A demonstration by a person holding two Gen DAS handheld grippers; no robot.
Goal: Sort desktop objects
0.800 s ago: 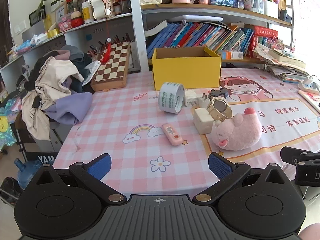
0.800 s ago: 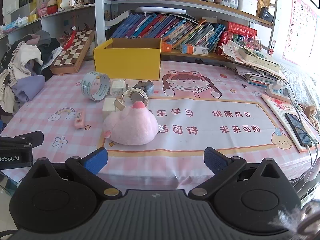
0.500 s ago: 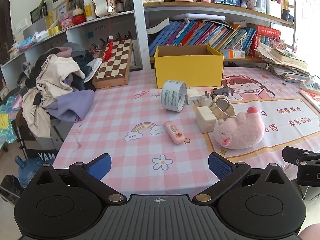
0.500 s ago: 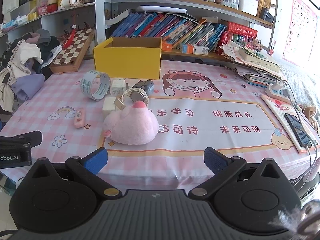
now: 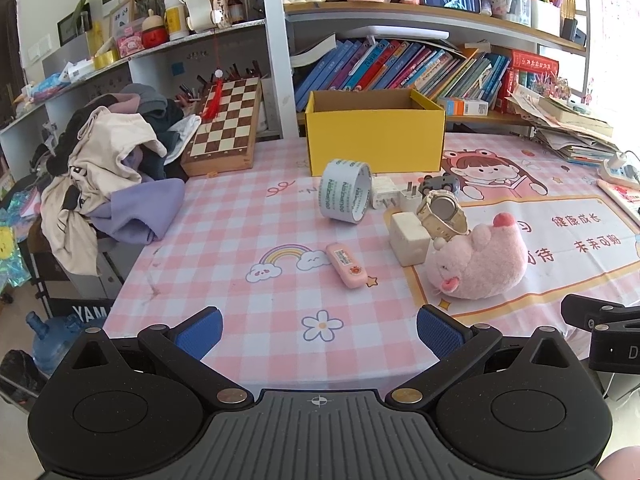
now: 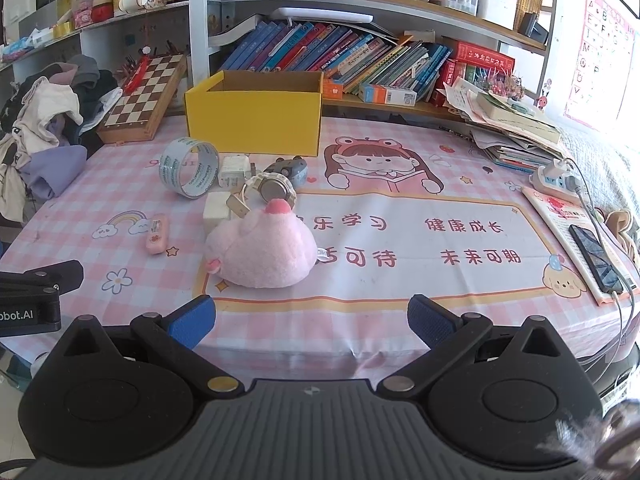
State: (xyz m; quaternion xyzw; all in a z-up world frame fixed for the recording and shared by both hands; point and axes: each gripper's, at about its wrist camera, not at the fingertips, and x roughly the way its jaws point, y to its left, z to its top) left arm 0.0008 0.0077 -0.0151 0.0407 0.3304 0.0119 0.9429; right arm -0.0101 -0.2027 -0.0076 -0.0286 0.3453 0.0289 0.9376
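An open yellow box (image 5: 376, 136) (image 6: 256, 120) stands at the back of the table. In front of it lie a tape roll (image 5: 346, 196) (image 6: 190, 172), white chargers (image 5: 410, 238), a watch (image 5: 442, 212) (image 6: 274, 188), a small grey toy car (image 6: 290, 168), a pink eraser (image 5: 346, 266) (image 6: 157, 234) and a pink plush pig (image 5: 480, 266) (image 6: 262, 254). My left gripper (image 5: 319, 330) is open and empty at the table's near edge. My right gripper (image 6: 311, 318) is open and empty in front of the plush.
A chessboard (image 5: 226, 128) and a heap of clothes (image 5: 108, 172) sit at the left. Stacked books and papers (image 6: 516, 128), a power strip (image 6: 556, 178) and a phone (image 6: 596, 258) lie at the right. Bookshelves stand behind the table.
The left gripper has drawn slightly up and back from the table; the objects sit a little farther away. The right gripper has hardly moved.
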